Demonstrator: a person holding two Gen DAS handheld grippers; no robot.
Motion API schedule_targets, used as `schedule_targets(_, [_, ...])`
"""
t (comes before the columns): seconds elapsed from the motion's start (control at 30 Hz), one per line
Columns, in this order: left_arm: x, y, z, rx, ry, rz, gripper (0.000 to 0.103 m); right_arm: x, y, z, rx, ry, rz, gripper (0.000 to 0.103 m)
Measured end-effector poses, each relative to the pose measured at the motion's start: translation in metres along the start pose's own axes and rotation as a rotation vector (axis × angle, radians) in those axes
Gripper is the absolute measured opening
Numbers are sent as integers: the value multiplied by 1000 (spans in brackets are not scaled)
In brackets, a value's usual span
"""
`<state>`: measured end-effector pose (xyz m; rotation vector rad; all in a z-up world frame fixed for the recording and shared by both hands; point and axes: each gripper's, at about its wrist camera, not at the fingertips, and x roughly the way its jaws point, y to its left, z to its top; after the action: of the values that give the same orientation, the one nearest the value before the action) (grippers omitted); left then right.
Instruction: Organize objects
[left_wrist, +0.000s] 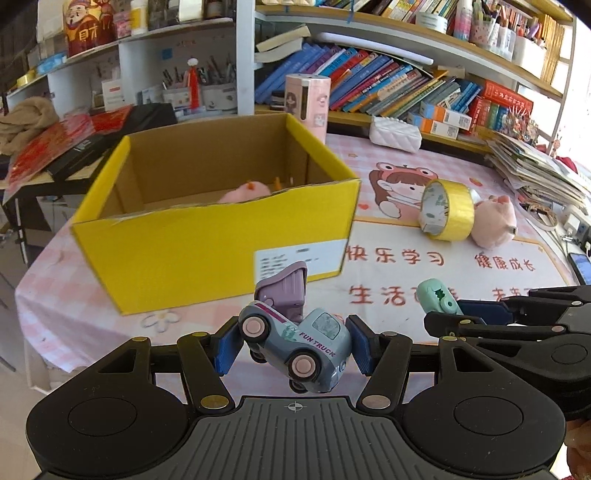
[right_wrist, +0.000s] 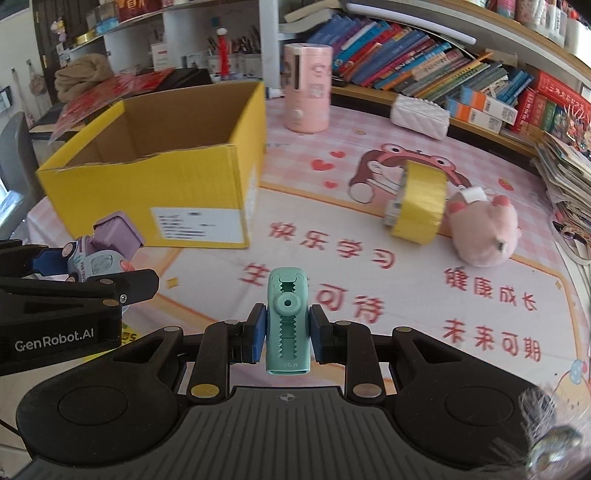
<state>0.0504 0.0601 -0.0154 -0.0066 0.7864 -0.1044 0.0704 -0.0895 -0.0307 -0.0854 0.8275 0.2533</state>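
Holding a toy in each hand, the person has both grippers up off the table, short of the box (left_wrist: 207, 236). That yellow carton, open at the top, is plainly the place things are meant to go; something pink already lies on its floor by the near wall, seen from the left wrist, though too little shows to name it.

The left gripper (left_wrist: 293, 345) is clamped on the truck (left_wrist: 295, 343), a grey-blue toy with pink wheels and a lilac tipper bed. Its blue pads press the nose and tail, so the truck hangs tilted, wheels toward the camera and the bed tipped up toward the box. It sits just in front of the box's labelled near wall. A grip end to end like that looks secure enough for a short lift over the rim.

The right gripper (right_wrist: 286, 334) is closed on the sharpener (right_wrist: 287, 319), a mint-green one shaped like a crocodile, pinched across its narrow sides and standing upright. It is held to the right of the box and nearer the person, close beside the other gripper.

Further right of the box, well apart from it, the tape (right_wrist: 417, 203) stands on its edge, touching the pig (right_wrist: 482, 230), a pink plush lying on its side. Both rest on the mat, untouched, so I would judge the sorting partly done: two pieces in hand, two to come.

Behind the box a pink canister (right_wrist: 306, 88) stands upright; whether it counts as clutter I cannot say.
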Motion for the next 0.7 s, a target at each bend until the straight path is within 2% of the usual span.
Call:
schedule_targets(0.43, [-29, 50, -30, 25, 8, 16, 59, -7, 68, -25, 26, 8, 24, 23])
schedule_targets(0.7, [-41, 65, -35, 44, -15, 3, 59, -14, 91, -30, 46, -8, 11, 23])
